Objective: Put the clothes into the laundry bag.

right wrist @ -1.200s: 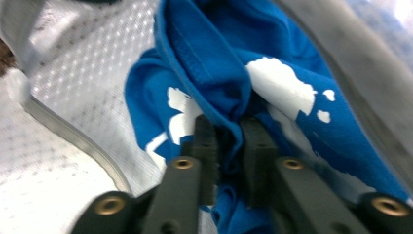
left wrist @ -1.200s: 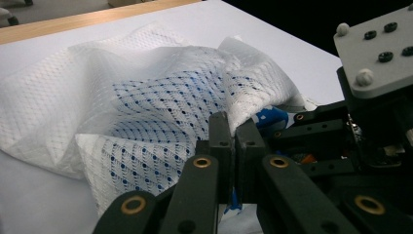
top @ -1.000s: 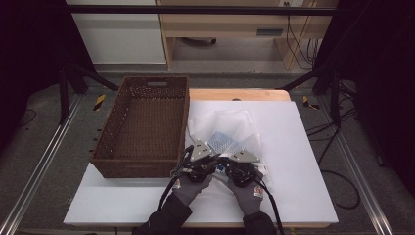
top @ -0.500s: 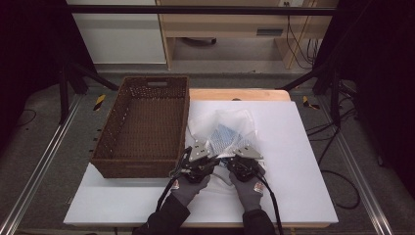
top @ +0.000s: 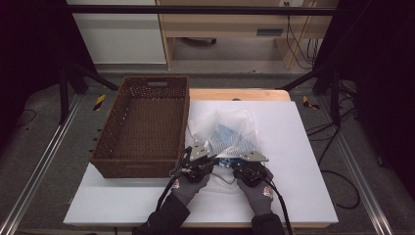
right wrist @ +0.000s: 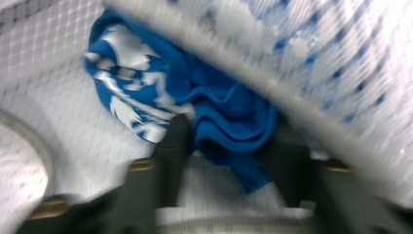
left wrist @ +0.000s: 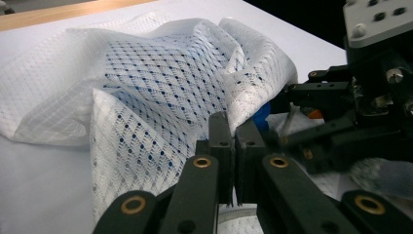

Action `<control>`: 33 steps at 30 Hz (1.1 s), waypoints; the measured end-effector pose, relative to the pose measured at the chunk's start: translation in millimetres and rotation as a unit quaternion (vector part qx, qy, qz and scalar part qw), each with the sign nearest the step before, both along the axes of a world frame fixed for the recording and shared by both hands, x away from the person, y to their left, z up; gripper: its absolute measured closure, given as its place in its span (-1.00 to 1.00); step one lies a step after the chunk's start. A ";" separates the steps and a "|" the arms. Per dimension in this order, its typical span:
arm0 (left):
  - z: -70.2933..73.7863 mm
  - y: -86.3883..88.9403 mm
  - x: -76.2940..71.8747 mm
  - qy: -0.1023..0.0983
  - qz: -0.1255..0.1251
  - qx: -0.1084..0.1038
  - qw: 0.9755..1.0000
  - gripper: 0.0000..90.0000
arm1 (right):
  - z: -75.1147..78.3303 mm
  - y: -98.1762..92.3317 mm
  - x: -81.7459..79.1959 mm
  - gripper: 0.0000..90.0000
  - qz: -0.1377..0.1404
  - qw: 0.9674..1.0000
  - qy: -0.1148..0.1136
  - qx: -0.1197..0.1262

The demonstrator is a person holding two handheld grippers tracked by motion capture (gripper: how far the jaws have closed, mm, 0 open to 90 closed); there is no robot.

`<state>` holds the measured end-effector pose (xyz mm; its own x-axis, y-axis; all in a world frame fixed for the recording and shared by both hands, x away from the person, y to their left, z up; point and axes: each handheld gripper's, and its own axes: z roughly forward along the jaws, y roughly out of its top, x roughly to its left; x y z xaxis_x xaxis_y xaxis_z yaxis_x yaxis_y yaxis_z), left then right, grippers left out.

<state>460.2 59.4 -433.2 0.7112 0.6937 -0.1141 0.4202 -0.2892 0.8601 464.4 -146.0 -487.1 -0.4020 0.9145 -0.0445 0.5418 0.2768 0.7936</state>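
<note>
the flat white rectangular table top [top: 303, 161] carries everything, with a strip of pale wood showing at its far edge. on its left part, reaching past the left edge, sits the dark brown woven rectangular basket [top: 142, 127], deep-walled, with a handle slot cut in its far end. just right of the basket lies the white mesh laundry bag [top: 222, 129], a soft crumpled net with a fine diamond weave; in the left gripper view [left wrist: 160, 83] its folds stand up in ridges and blue shows through the holes. inside the bag is a blue cloth with white patches [right wrist: 195, 112], bunched and folded, seen past the bag's pale rim in the blurred right gripper view.

at the bag's near edge the left gripper [top: 198, 159], black metal with a grey three-cornered plate, has its jaws pressed together on a fold of the mesh [left wrist: 233, 141]. the right gripper [top: 247, 164] sits just beside it, its jaws spread apart at the bag's opening with the blue cloth between them [right wrist: 224, 141]; blur hides whether they touch it. both hands wear grey gloves.
</note>
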 end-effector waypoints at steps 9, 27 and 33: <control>4.1 -4.9 -4.5 -0.008 -0.010 0.005 1.000 0.96 | 18.3 14.9 10.7 0.80 -0.034 0.998 -0.034 0.037; 8.0 7.7 -12.0 -0.013 -0.007 0.017 1.000 0.57 | 25.8 -17.1 -19.4 0.30 0.020 0.998 -0.040 0.055; 20.7 18.7 -27.3 -0.018 -0.002 0.026 0.999 0.36 | 44.6 -52.2 -56.8 0.28 0.044 0.994 -0.061 0.082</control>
